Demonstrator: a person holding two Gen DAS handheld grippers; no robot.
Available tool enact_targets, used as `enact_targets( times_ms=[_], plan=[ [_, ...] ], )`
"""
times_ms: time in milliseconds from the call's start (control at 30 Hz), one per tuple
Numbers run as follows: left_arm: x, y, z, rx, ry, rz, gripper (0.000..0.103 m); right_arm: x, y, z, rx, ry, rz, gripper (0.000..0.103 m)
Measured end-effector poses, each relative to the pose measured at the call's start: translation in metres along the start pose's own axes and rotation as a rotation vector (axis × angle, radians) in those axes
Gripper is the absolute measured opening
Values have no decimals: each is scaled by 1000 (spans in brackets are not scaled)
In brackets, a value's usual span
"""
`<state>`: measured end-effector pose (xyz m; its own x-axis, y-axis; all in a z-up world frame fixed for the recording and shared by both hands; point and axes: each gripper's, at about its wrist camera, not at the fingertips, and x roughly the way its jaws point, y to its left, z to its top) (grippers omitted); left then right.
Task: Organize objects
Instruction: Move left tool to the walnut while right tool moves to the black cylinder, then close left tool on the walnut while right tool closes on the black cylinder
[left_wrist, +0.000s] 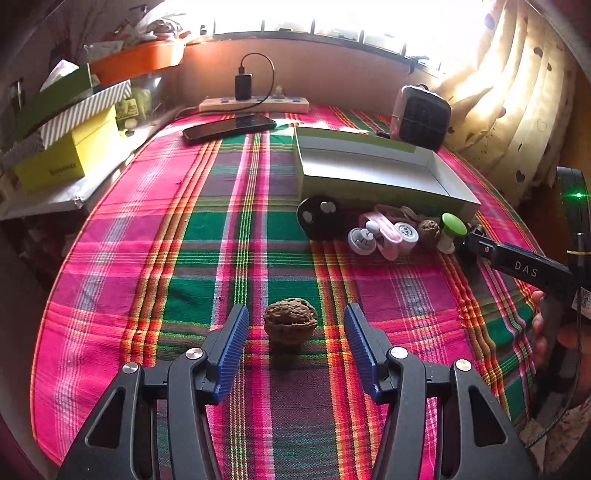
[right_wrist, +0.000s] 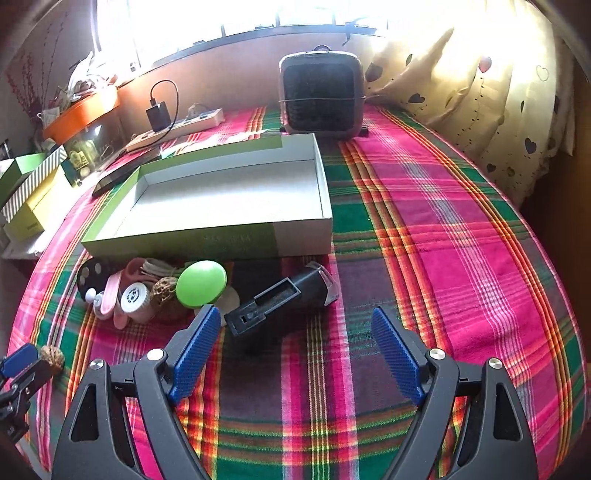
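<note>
A: Where do things stand for the left tongs (left_wrist: 293, 325)?

B: They are spread wide with nothing in them, and a loose walnut (left_wrist: 290, 320) sits on the plaid cloth (left_wrist: 207, 236) right between the blue pads (left_wrist: 232, 343), touching neither, as far as I can tell. It lies well apart from the open box (right_wrist: 229, 195), on the near side of it.

A: So the step in hand is picking up that walnut?

B: That is my reading. To do it well, keep the nut centred between the pads, go low enough that they meet its widest part, and close gently. It is round and hard, so an off-centre pinch would likely squirt it away across the cloth.

A: And the right tongs (right_wrist: 295, 332)?

B: Also wide open and holding nothing. They hover just in front of the box, with a black flashlight-like tube (right_wrist: 284, 299) lying ahead of them, nearer the left pad. Beside it, along the box's front wall, sit a green-capped piece (right_wrist: 201, 282), a second walnut (right_wrist: 165, 291), a small white round item (right_wrist: 135, 295), pink straps (right_wrist: 110, 291) and a black remote-like thing (right_wrist: 92, 275).

A: Is the box ready?

B: It looks empty, so lifting the nut over the front wall should be simple; just clear the clutter at its foot.
</note>
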<state>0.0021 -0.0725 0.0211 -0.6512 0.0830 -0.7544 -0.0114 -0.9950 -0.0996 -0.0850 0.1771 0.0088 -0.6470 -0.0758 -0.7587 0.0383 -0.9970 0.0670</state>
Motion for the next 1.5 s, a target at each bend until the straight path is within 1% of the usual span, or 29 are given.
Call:
enact_targets(
  times_ms=[133,433,733,1000,1133,1233,1500],
  plan=[
    [6,0,0,10,18,-5,53,5,2,3,0,9,-16,84],
    [17,7,0,-8,45,-3,53,13,2,7,-3,33,-51,84],
    [21,8,0,5,53,-15,53,8,-2,0,-17,47,-105,84],
    [21,8,-1,21,51,-13,53,2,-18,-8,2,54,-151,84],
    [22,7,1,31,51,-6,53,1,-25,-10,21,55,-152,84],
    [23,8,2,18,54,-10,53,0,-29,-10,22,50,-156,84],
    [25,8,3,16,53,0,53,6,-32,-5,20,56,-107,84]
  ],
)
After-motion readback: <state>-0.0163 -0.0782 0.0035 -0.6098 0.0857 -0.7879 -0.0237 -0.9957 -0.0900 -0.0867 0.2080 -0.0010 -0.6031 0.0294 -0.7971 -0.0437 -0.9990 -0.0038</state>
